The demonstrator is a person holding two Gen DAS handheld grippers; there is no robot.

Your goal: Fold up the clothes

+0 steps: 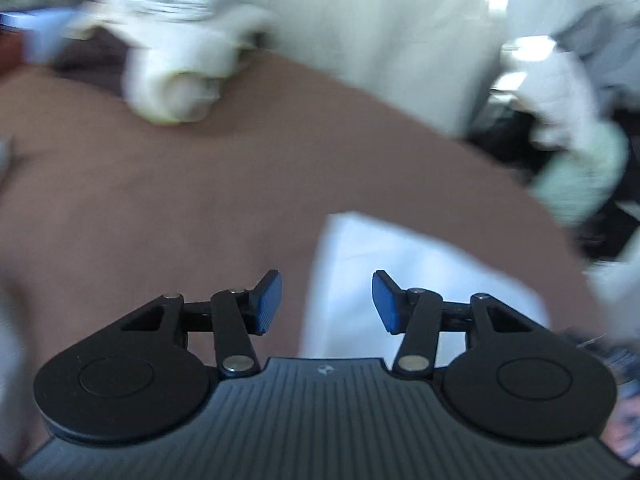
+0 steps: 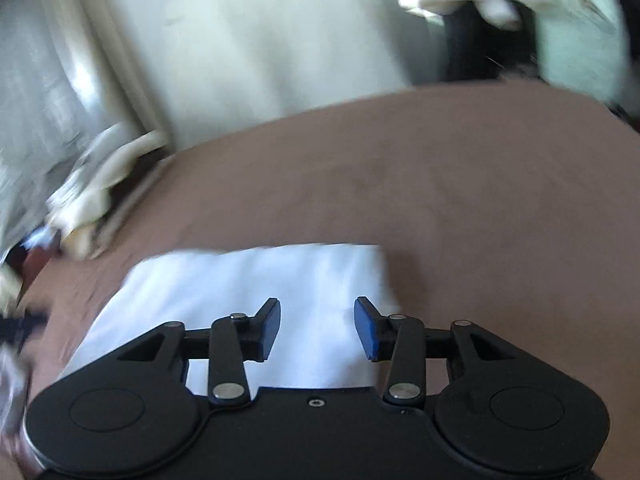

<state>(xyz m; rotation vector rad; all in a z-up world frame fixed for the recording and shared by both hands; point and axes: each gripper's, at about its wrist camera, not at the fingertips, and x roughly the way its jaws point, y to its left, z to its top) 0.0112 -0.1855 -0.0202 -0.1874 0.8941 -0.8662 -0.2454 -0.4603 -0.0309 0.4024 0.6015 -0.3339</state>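
A white folded garment lies flat on the brown surface. In the left wrist view my left gripper hovers above its left edge, jaws open, blue pads holding nothing. The right wrist view shows the same white garment below my right gripper, which is also open and empty above the cloth's near part. Both pictures are blurred by motion.
A heap of pale rolled cloth sits at the far left edge of the brown surface. A white sheet or wall rises behind. More pale and mint-green fabric hangs at the right. Crumpled whitish cloth lies beyond the left edge.
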